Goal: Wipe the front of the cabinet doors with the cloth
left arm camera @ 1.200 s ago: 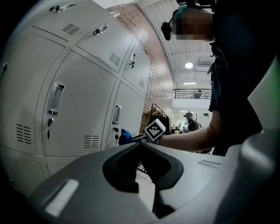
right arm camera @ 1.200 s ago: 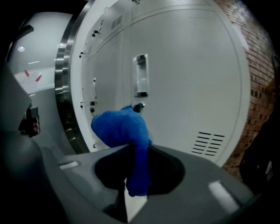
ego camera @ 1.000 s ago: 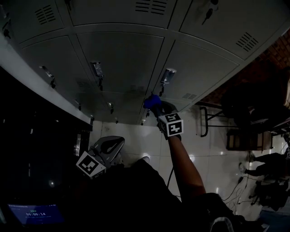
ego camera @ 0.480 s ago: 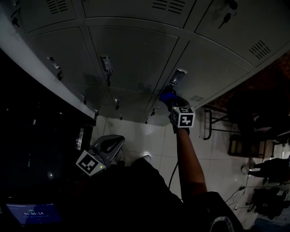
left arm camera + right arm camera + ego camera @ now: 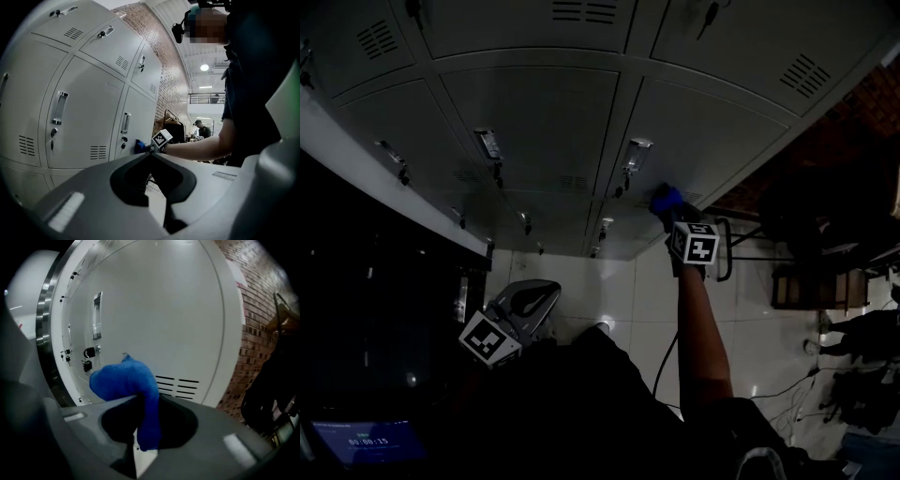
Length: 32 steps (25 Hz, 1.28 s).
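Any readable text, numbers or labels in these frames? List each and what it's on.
"00:00:15": on the small lit screen at the head view's lower left; tiny, last digit uncertain.
Marker cubes: square patterns only, no words.
Cabinet doors: no readable label or number.

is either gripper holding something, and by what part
The right gripper is shut on the blue cloth, pinched near its middle: a bunch sticks out in front, one end hangs down. The left gripper is shut, empty.
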Each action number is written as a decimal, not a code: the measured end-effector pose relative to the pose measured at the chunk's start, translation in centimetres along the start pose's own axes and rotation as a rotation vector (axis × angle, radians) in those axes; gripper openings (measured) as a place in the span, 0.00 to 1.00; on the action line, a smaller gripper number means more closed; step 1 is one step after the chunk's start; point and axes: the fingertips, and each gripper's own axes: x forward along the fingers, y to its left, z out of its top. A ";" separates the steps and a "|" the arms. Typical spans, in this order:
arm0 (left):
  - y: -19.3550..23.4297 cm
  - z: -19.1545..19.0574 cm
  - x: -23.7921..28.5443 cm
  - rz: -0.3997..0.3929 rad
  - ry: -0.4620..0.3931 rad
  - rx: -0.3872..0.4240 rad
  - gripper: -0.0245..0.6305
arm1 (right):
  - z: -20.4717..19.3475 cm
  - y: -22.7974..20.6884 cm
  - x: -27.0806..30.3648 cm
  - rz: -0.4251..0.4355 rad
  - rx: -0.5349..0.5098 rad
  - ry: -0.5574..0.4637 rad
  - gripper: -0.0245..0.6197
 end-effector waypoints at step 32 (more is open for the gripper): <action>1.8 0.8 0.3 -0.075 -0.033 0.026 0.04 | 2.4 14.2 -14.5 0.240 -0.070 -0.282 0.15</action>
